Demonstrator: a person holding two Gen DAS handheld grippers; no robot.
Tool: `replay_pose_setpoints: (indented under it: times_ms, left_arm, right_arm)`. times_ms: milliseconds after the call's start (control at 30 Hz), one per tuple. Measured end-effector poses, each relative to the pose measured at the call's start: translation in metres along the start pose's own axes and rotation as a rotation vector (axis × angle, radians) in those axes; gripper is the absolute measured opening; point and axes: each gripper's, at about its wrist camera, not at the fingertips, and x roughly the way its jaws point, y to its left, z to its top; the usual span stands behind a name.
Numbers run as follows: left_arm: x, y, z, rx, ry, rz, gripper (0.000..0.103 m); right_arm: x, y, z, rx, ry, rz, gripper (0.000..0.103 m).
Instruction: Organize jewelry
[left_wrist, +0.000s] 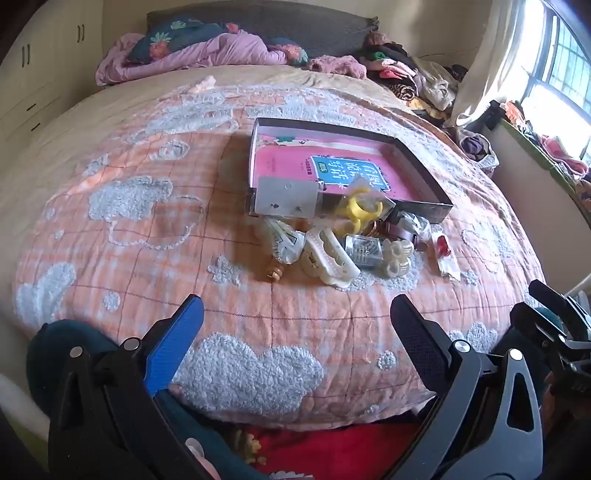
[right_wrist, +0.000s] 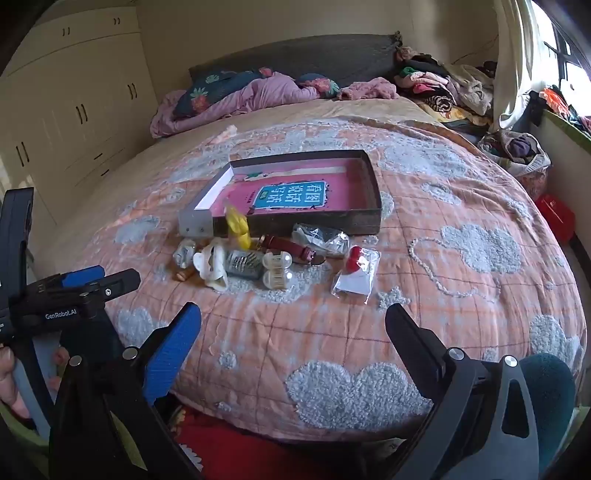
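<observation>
Just in front of the shallow box (right_wrist: 369, 192) on the bed (right_wrist: 461, 295), heaped and untouched: hair clips, a red-strapped watch (right_wrist: 291, 248), a yellow ring-like piece (left_wrist: 360, 208) leaning on the box wall, and small plastic packets, possibly earrings, too blurred to tell. Well short of the box, left hand-held gripper (left_wrist: 295, 325) and right hand-held gripper (right_wrist: 293, 330) both spread wide, pinching nothing, so probably the very start of sorting. Next, likely: reach to the heap, close on one piece, then lift over the box wall.
</observation>
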Motion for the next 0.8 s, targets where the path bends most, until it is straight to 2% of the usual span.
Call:
replay_pose_setpoints:
  times_ms: [800]
  left_arm:
    - [-0.009,-0.003,0.002,-0.001,-0.006,-0.020,0.095]
  right_arm:
    - [-0.012,0.012,0.003,-0.004,0.004,0.012,0.099]
